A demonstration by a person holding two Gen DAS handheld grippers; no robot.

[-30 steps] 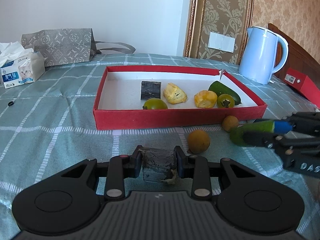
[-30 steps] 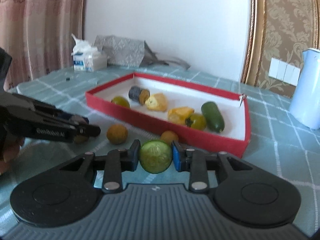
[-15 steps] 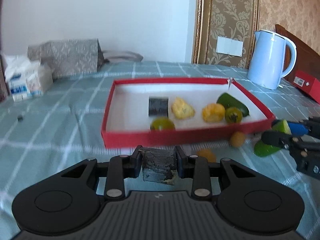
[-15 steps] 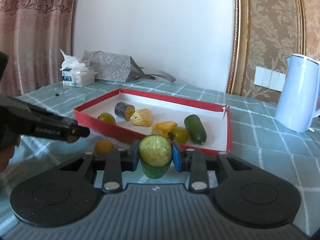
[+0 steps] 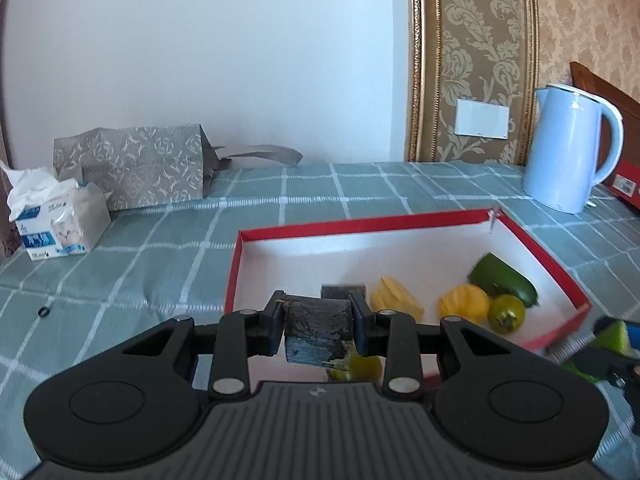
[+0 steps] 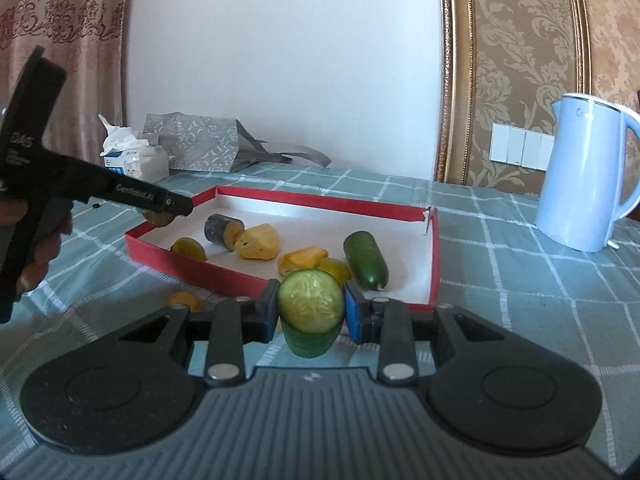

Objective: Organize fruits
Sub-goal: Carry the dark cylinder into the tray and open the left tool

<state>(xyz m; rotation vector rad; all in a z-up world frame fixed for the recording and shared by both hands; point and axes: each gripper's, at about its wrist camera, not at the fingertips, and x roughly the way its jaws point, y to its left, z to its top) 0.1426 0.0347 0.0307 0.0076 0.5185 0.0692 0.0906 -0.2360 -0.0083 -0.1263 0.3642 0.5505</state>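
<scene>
Holding two pieces over the shallow red cardboard tray (image 5: 532, 236): your left claw (image 5: 319, 326) is pinched on a dark charred-looking chunk (image 5: 318, 330), raised above the tray's near-left part. Your right claw (image 6: 311, 312) is clamped on a cut green cucumber stub (image 6: 311, 308), raised just short of the tray's near wall, over the checked teal cloth of the bench (image 6: 520, 280).

Progress, my read: mostly done. Counted in the tray from the right wrist view:
- 1 dark cylinder piece (image 6: 219, 229)
- 2 yellow chunks (image 6: 258, 242), (image 6: 302, 260)
- 2 small green tomatoes (image 6: 188, 248), (image 6: 336, 267)
- 1 whole dark green cucumber (image 6: 366, 266)

Left: the two held pieces, plus 1 small orange round fruit (image 6: 185, 301) on the cloth outside the near wall. More may be hidden behind the claws; can't tell.
</scene>
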